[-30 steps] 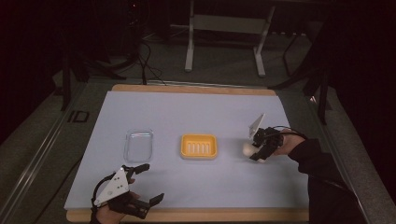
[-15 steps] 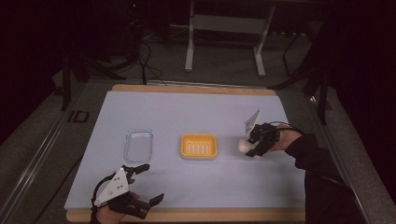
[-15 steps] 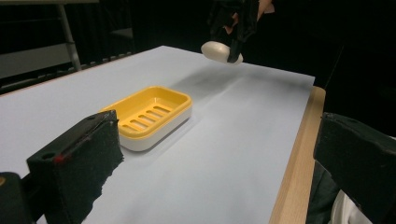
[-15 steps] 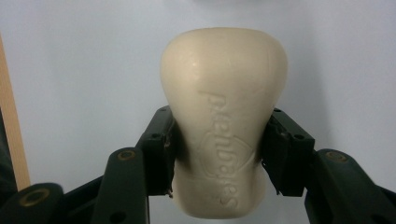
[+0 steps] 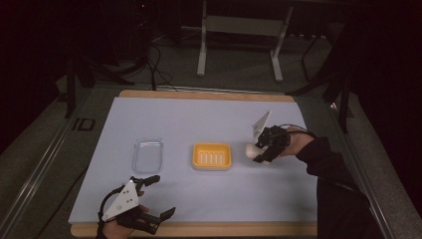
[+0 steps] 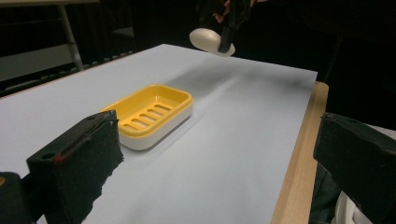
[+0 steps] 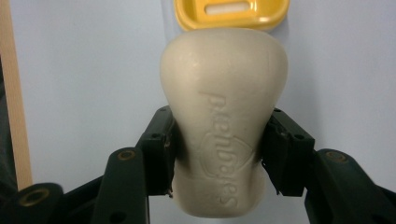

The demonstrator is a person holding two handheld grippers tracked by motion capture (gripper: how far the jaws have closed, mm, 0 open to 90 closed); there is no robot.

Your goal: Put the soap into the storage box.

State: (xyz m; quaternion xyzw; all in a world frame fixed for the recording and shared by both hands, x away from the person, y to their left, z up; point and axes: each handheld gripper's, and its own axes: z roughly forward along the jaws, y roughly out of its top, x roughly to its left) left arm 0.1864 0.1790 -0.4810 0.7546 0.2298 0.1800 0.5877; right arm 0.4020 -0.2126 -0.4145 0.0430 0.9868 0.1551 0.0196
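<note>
A: Right gripper (image 7: 217, 158) clamped on a pale soap bar (image 7: 223, 116), one jaw pressed to each long flank, near the bar's rear half. Bar held clear of the table, front end poking well forward of the jaws.

B: Seen from the left gripper view as well: bar (image 6: 208, 41) hanging in the air beyond the yellow soap dish (image 6: 152, 114). And from above, bar (image 5: 251, 150) just ahead of the right gripper (image 5: 263, 152), dish (image 5: 212, 156) a little farther ahead, not touching.

A: Handling? Probably stiff and fairly dense, no visible squash under the pads. Waxy, rounded flanks, so likely slippery; risk of squirting forward under a hard squeeze.

B: Agreed. Best grip across the narrow waist, as now, where the flanks curve in and give the pads something to seat against. Embossed lettering on top, no use for purchase.

A: Fragile?

B: Hardly. A dent or a chipped corner from a drop, nothing worse, by the look of it.

A: Left gripper (image 5: 154, 199)?

B: Jaws wide apart, holding nothing, low near the table's near edge. Clear plastic tray (image 5: 148, 155) forward of it, lying empty.
</note>
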